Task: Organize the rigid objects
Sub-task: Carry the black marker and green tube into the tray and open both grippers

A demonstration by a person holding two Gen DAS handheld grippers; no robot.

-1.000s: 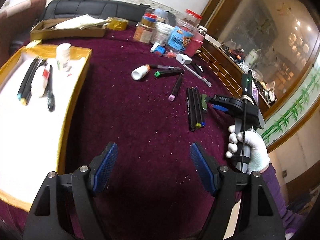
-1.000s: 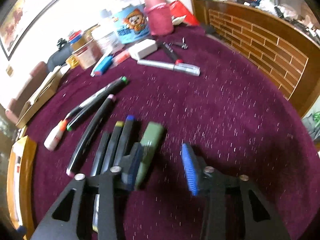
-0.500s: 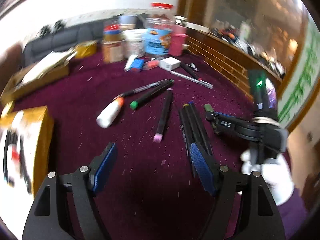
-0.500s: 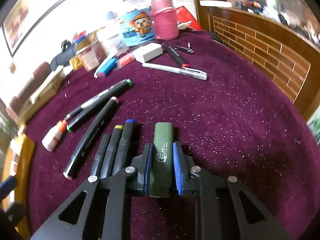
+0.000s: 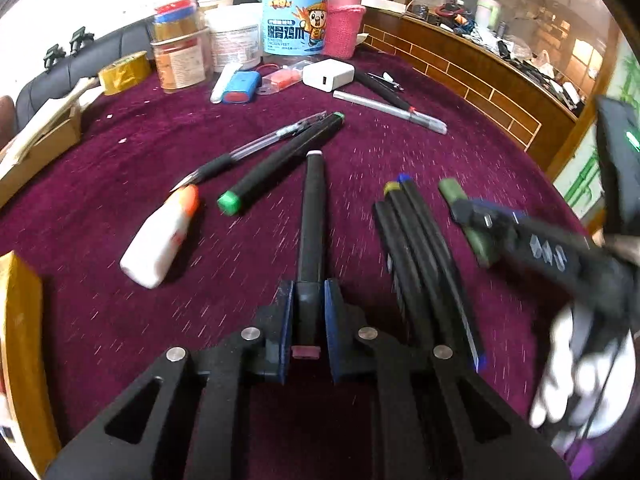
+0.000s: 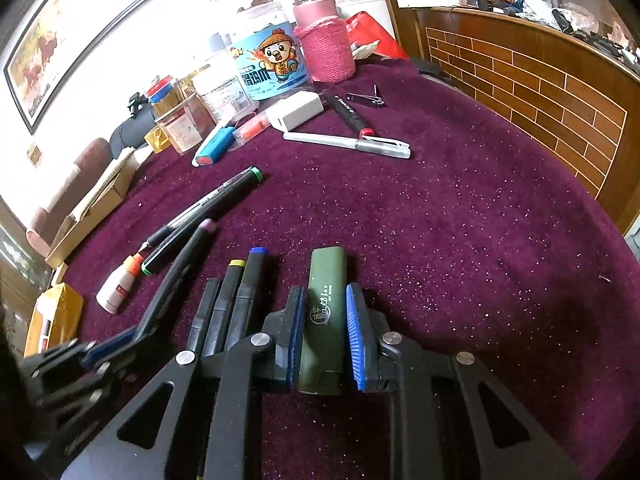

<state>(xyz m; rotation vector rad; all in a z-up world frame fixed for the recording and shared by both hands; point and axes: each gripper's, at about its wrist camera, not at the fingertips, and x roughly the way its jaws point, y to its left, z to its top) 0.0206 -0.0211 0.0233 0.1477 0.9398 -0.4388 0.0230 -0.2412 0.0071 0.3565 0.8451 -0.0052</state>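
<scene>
Left gripper (image 5: 306, 308) swung across cloth, jaws just closed on pink-tipped marker (image 5: 312, 208), 12 o'clock; right gripper (image 6: 324, 332) clamps green block (image 6: 326, 312). Risk: end-grip lets marker pivot, slip on lift

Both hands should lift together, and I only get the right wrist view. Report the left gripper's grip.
Observer: Its jaws have just closed; the left gripper is shut on the pink-capped marker, pads pressing both sides of the barrel.
Operator: Say where along it.
Observer: Near the end closest to the camera; the pink cap there sticks out behind the pads.
Operator: Describe the hand behind my gripper.
Observer: A white-gloved hand, blurred, holds the right gripper's handle.
</scene>
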